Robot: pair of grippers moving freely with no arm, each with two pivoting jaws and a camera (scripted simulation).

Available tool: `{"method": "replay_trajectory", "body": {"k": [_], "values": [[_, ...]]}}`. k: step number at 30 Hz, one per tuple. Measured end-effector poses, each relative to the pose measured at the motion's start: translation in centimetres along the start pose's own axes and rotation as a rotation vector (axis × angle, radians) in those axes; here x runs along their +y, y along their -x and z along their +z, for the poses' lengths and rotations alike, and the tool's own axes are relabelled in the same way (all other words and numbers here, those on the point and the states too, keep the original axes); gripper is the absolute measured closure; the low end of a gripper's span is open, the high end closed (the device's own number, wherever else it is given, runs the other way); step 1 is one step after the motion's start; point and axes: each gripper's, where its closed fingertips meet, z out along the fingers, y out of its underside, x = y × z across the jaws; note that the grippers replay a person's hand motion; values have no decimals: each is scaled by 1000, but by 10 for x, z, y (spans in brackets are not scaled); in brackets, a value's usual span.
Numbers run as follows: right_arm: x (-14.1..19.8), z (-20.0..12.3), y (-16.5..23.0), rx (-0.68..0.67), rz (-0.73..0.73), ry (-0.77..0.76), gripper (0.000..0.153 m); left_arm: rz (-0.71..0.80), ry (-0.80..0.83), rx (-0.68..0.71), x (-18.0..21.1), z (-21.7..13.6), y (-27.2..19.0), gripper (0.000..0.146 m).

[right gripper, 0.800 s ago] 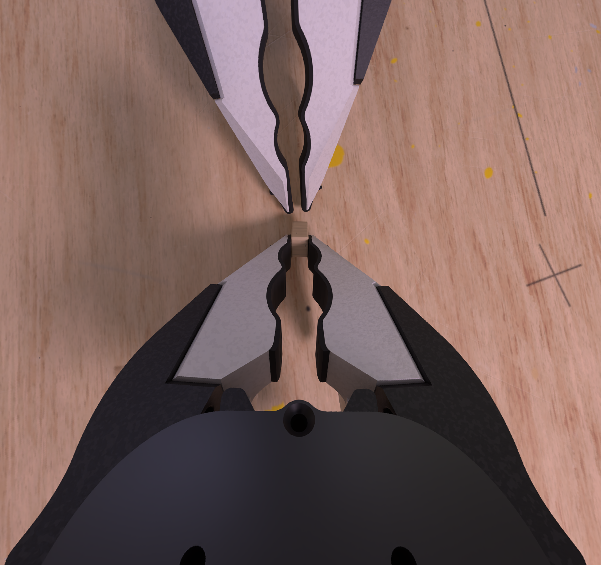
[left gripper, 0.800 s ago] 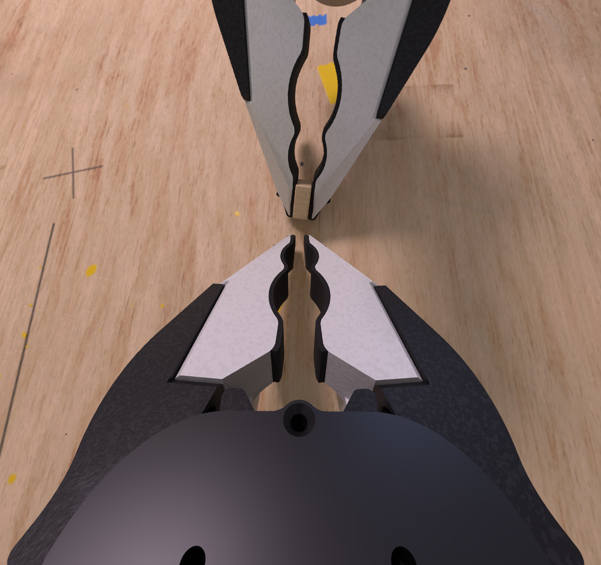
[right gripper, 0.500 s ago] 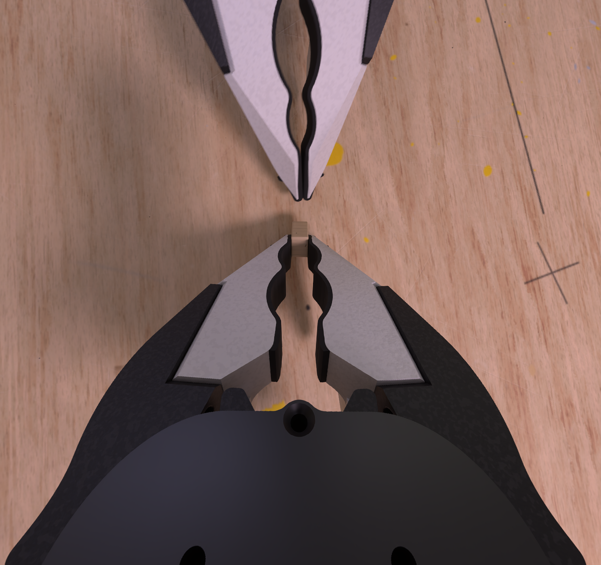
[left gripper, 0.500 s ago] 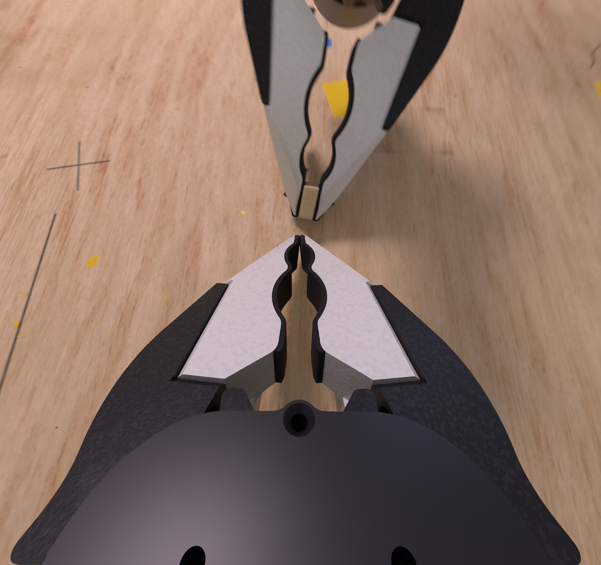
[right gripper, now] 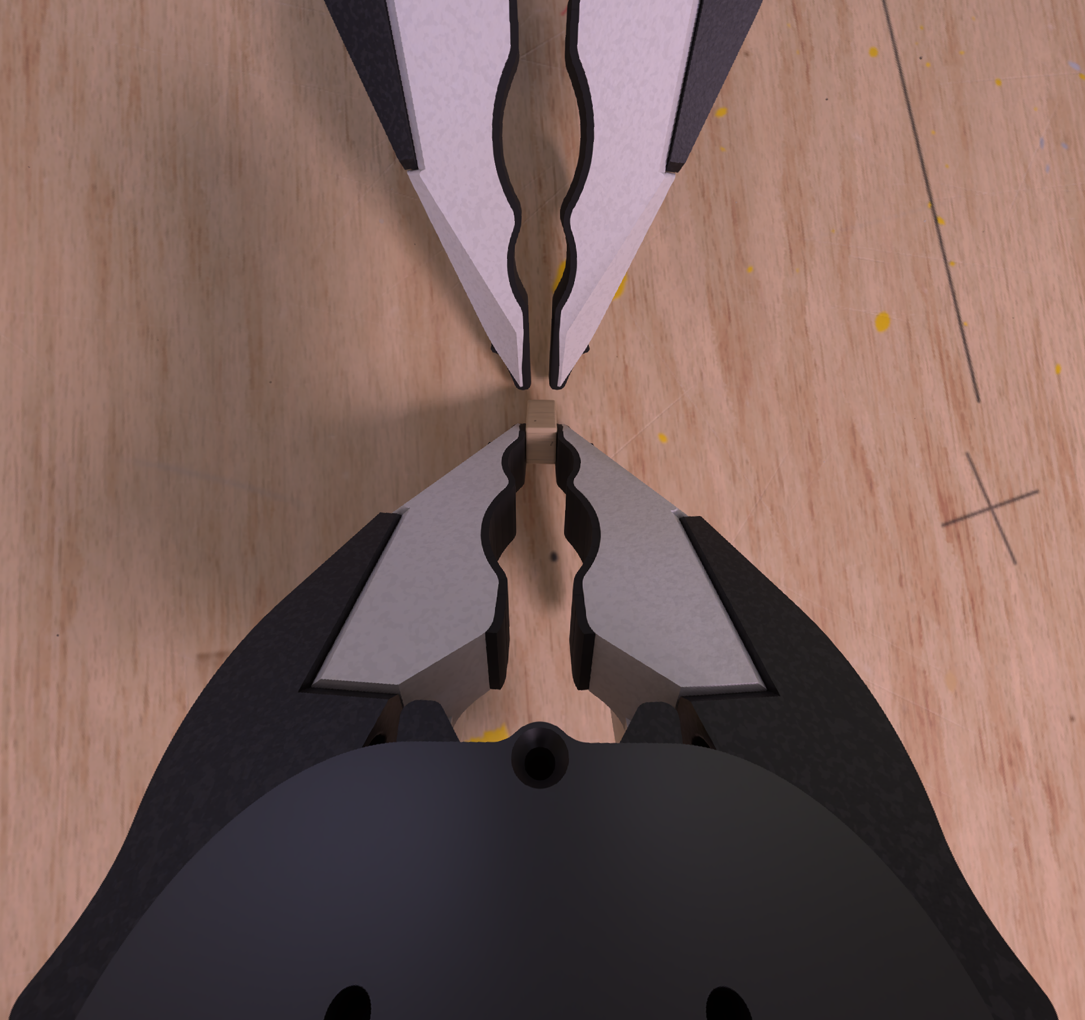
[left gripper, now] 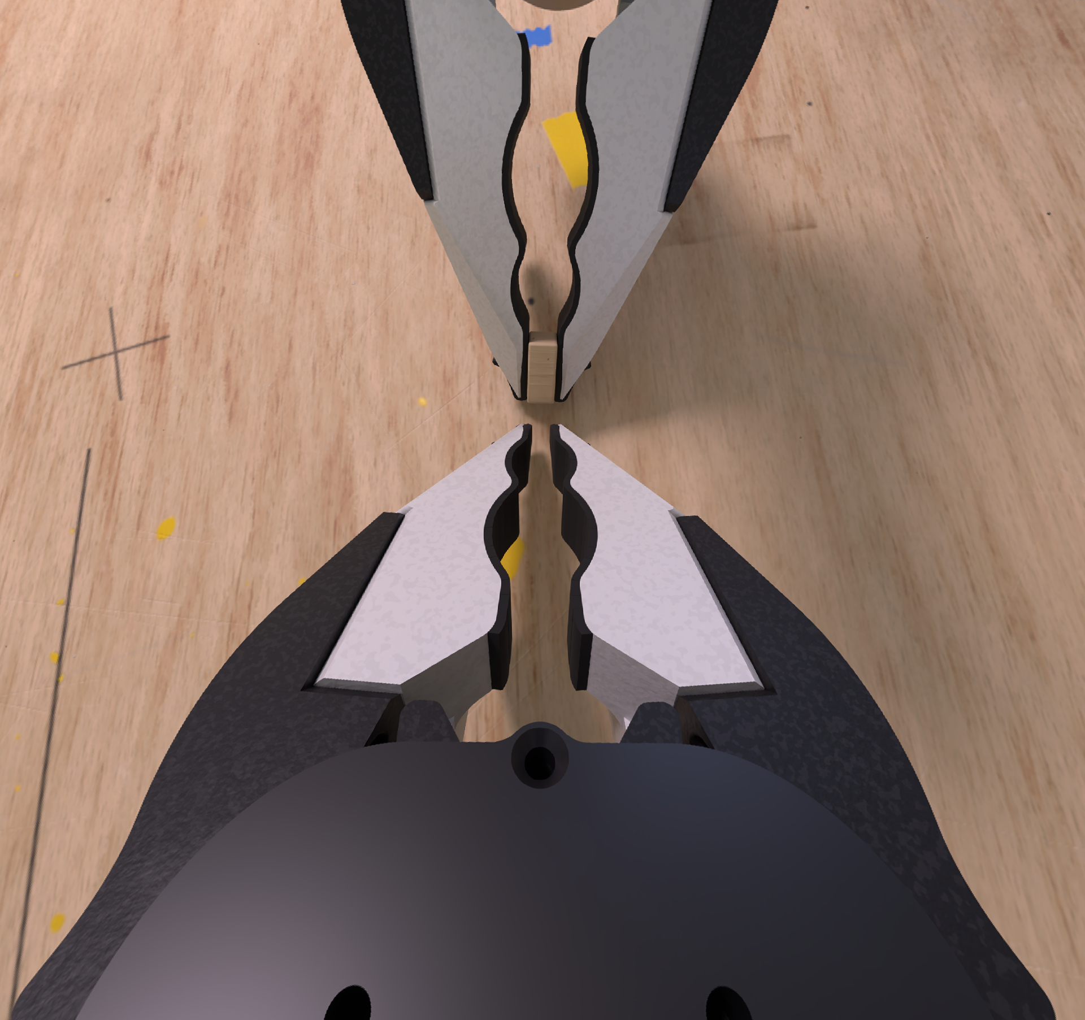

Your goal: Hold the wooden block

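The right gripper (right gripper: 540,434) pinches the block (right gripper: 541,431) at its tips, clear of the table (right gripper: 176,287); the left gripper (left gripper: 541,431) faces it, fingers slightly parted, empty.

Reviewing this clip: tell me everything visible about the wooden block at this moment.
The wooden block is a small, pale, plain piece of light wood with squared edges and faint grain, no marks showing. It is clamped between the tips of the right gripper, both pads touching its sides, with its front end poking out past them. It looks held above the wooden table, though its underside is hidden. The left gripper, slightly open, faces it tip to tip without touching.
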Motion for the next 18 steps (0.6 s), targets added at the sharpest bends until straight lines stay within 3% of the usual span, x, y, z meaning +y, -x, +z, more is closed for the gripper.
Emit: {"method": "replay_trajectory", "body": {"k": [12, 18], "values": [[-1, 0, 1, -5, -43, -27, 144, 64, 27, 39, 1, -2, -1, 133], [0, 0, 1, -3, -44, -22, 144, 39, 25, 57, 1, -2, -1, 140]]}}
